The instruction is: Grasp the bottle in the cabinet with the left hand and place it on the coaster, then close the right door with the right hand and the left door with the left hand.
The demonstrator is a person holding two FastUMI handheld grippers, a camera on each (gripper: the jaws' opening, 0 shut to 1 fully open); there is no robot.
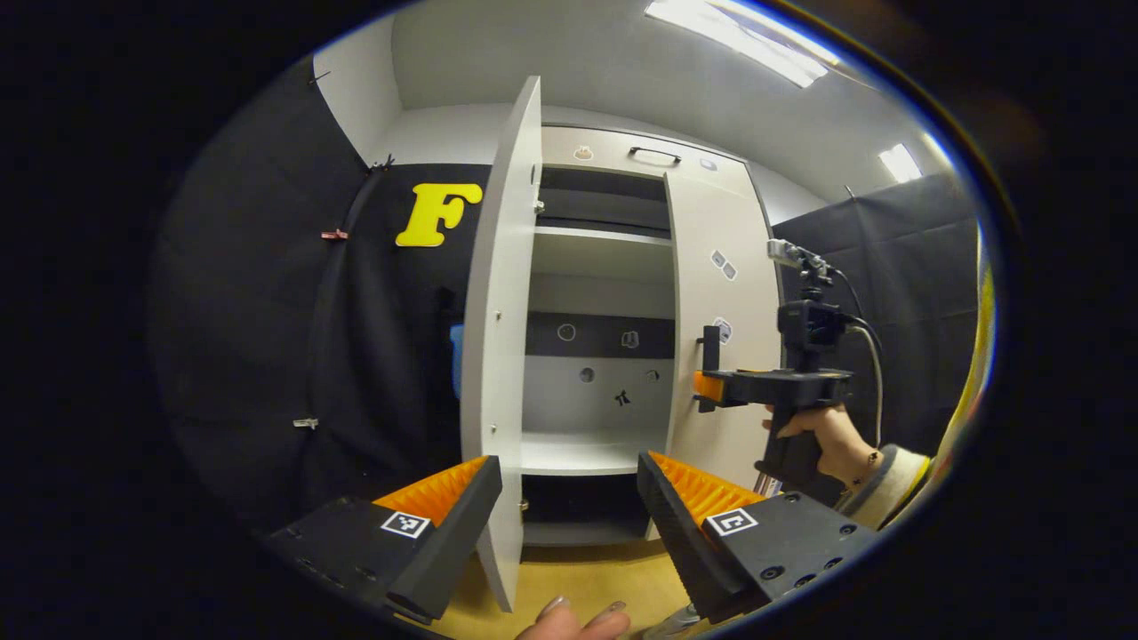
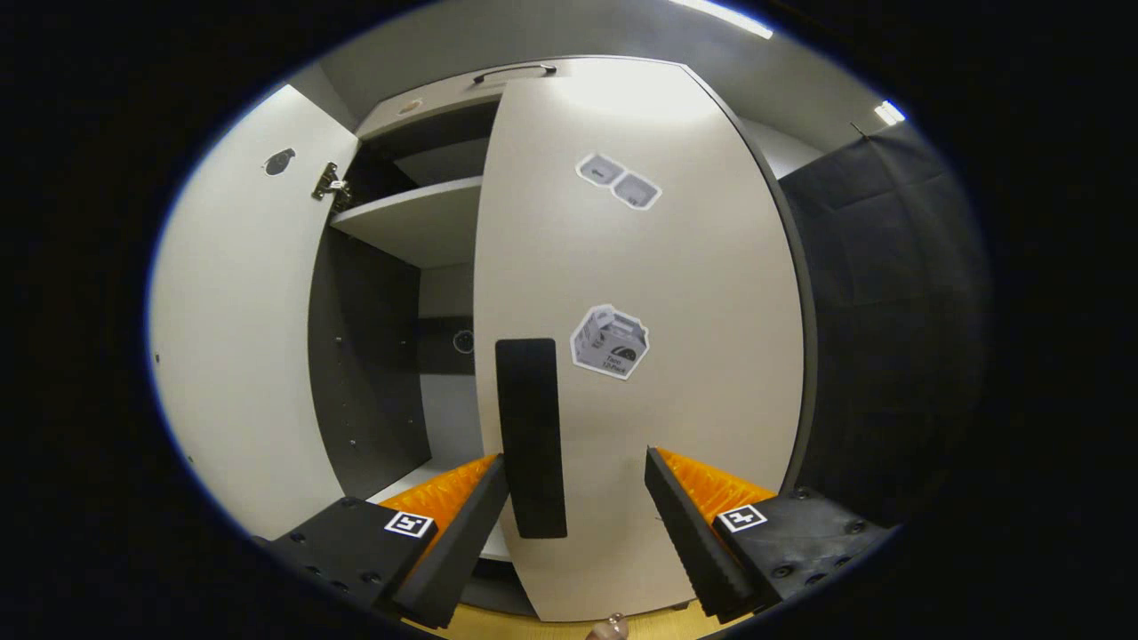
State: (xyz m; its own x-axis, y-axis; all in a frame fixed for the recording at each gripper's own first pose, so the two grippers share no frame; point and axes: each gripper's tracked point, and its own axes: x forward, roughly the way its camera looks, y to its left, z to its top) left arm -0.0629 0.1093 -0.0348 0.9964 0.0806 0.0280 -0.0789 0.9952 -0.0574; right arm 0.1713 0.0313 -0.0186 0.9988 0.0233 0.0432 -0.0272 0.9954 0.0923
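the right gripper has its fingers spread apart with nothing between them; they sit at the near face of the right door, either side of the dark upright handle, and whether a finger touches the panel cannot be told. in the left gripper view the same tool sits against that door, held by a hand with a pale cuff. the door looks almost swung home, so the step in hand seems to be closing the right door, with perhaps a last push left.

the left gripper also has its fingers wide apart and empty. it hangs in front of the cabinet, with the edge of the left door standing out toward it, swung fully open on the left. between the two doors the shelves look bare; the bottle and the coaster cannot be seen from here, so the placing step appears to be done, though that is a judgement only. stickers dot the right door. a fingertip pokes in at the near edge above the wooden floor.

next, once the right door is flush, the left gripper would need to get to the outer left side of its door and sweep it rightward, keeping clear of the right tool.
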